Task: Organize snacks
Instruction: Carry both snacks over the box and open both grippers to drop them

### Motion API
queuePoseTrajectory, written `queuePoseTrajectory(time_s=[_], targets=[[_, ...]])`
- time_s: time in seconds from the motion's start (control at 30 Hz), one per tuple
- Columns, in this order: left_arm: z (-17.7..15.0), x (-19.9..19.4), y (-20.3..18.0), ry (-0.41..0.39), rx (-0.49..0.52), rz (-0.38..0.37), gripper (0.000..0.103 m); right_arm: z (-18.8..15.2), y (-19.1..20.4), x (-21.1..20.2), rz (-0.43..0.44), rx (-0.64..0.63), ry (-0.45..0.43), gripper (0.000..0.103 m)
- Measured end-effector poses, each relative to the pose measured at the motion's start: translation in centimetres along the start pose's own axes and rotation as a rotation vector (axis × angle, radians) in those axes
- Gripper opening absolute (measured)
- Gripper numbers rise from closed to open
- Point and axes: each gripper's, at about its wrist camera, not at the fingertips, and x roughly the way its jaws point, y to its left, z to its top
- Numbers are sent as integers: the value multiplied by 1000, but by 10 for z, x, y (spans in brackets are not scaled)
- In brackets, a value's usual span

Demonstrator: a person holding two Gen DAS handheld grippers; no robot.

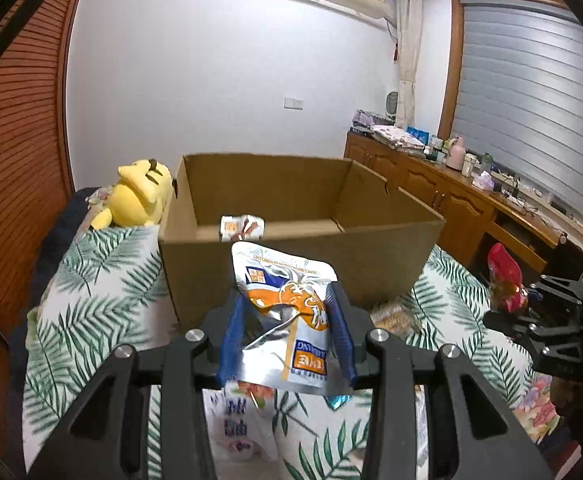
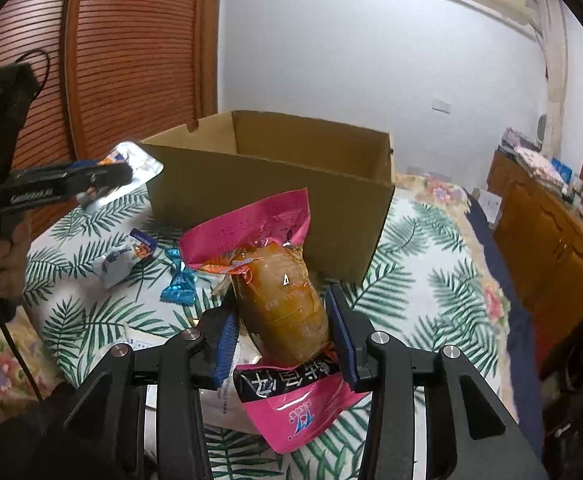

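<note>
An open cardboard box (image 1: 387, 252) stands on the leaf-print bedspread; it also shows in the right wrist view (image 2: 259, 188). A small white-and-orange packet (image 1: 242, 227) lies inside it. My left gripper (image 1: 287, 320) is shut on a silver-and-orange snack pouch (image 1: 287, 308), held in the air in front of the box's near wall. The right wrist view shows that gripper (image 2: 103, 178) and pouch (image 2: 139, 164) at the box's left corner. My right gripper (image 2: 283, 320) is shut on a pink packet of brown bread (image 2: 279, 300), held above the bed before the box.
A yellow plush toy (image 1: 139, 196) lies left of the box. Loose snacks lie on the bed: a white pouch (image 2: 119, 260), a blue candy (image 2: 179, 284), a white bag (image 1: 239, 420). A wooden cabinet (image 1: 451, 196) with clutter stands at the right. A slatted wooden door (image 2: 131, 60) is left.
</note>
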Motion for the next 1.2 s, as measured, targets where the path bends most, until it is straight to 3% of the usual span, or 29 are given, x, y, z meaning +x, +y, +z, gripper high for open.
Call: queuePoseTrajectory(time_s=[0.5, 0.93, 1.2], targets=[[62, 30, 11, -51, 51, 24, 38, 74, 0, 20, -4, -77, -53, 42], [76, 80, 24, -16, 46, 16, 39, 101, -3, 74, 19, -90, -60, 42], [74, 98, 31, 5, 34, 10, 39, 109, -20, 92, 63, 18, -83, 42]])
